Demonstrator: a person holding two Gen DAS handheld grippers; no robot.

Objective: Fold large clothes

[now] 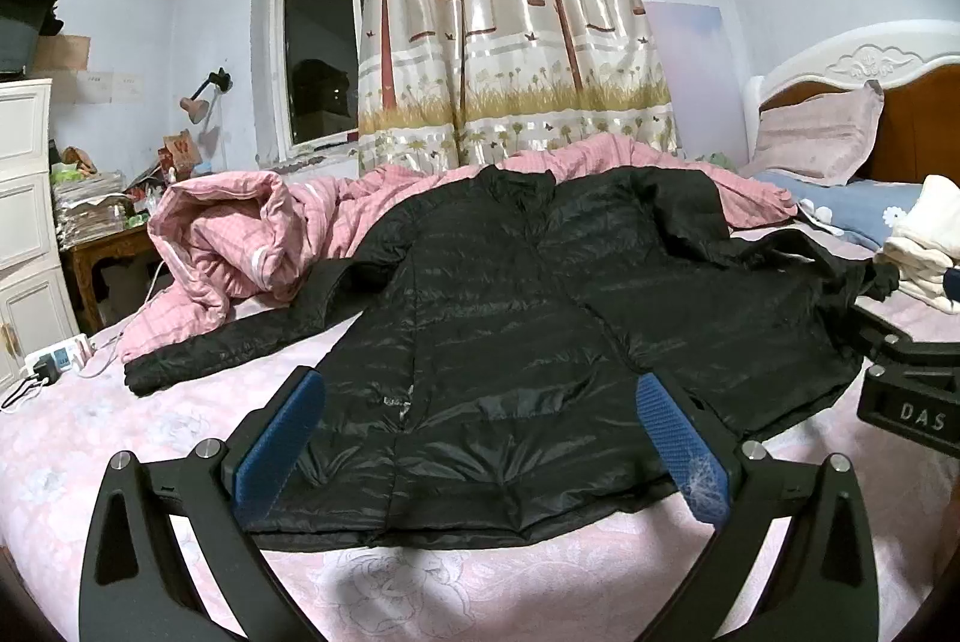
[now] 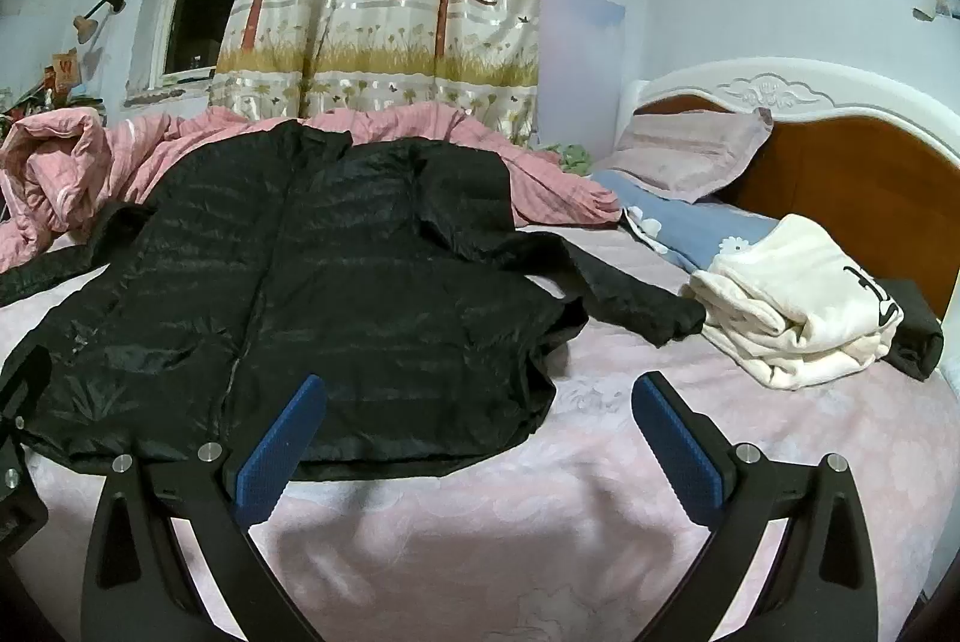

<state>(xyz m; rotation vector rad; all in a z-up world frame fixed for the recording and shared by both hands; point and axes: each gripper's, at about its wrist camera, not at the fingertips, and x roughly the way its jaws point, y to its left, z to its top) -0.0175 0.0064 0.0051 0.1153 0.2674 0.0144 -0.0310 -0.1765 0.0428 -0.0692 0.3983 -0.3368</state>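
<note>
Two hand-held grippers, left [image 1: 480,438] and right [image 2: 477,438], spread wide, empty, above black jacket [image 1: 510,318]

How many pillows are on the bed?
2: a pink pillow leaning on the headboard, and a blue floral pillow lying before it. The quilt may hide others.

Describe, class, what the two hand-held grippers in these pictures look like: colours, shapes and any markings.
Each hand-held gripper, left and right, has matt black angular arms with triangular cut-outs and round silver bolt heads. Its two fingers carry blue textured pads; one left pad shows whitish fluff. In the left wrist view the right gripper's black body bears white letters "DAS". No cables or sleeves are visible.
</note>
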